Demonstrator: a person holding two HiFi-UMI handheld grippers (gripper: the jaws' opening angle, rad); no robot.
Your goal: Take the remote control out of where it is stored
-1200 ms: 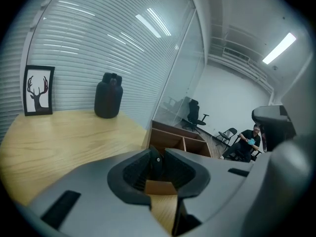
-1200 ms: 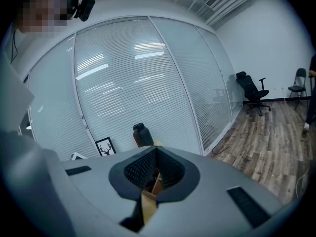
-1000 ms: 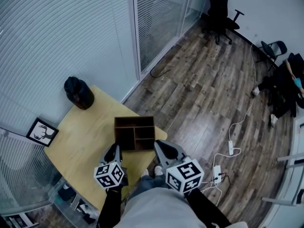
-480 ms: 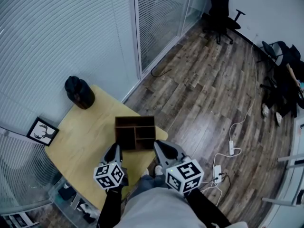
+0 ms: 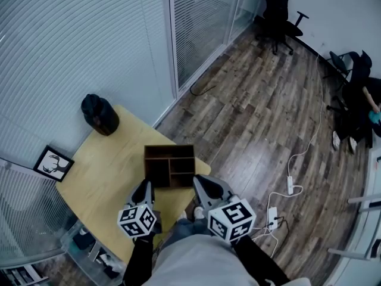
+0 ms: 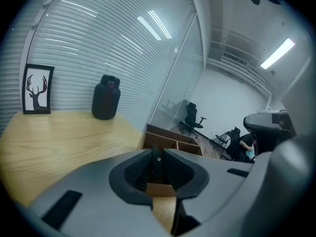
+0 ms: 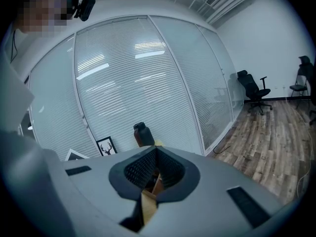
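Observation:
A brown wooden organizer (image 5: 169, 152) with several compartments stands at the near right corner of the yellow table (image 5: 107, 171). My left gripper (image 5: 144, 187) reaches to its front left compartment. In the left gripper view, the left gripper (image 6: 157, 149) has a thin black slab between its jaws, the remote control (image 6: 156, 162) seen edge-on. The jaws have just been closing and now press on it. My right gripper (image 5: 200, 184) hangs at the organizer's front right corner. In its own view the right gripper (image 7: 156, 149) has its tips together and holds nothing.
A black jar (image 5: 100, 114) stands at the table's far corner and a framed deer picture (image 5: 53, 164) leans at its left edge. Glass walls with blinds run behind the table. On the wood floor are an office chair (image 5: 278, 11), a power strip (image 5: 290, 185), and a person at the far right (image 5: 363, 109).
Neither gripper nor the organizer has visibly moved in the head view. Only the person at the far right has shifted.

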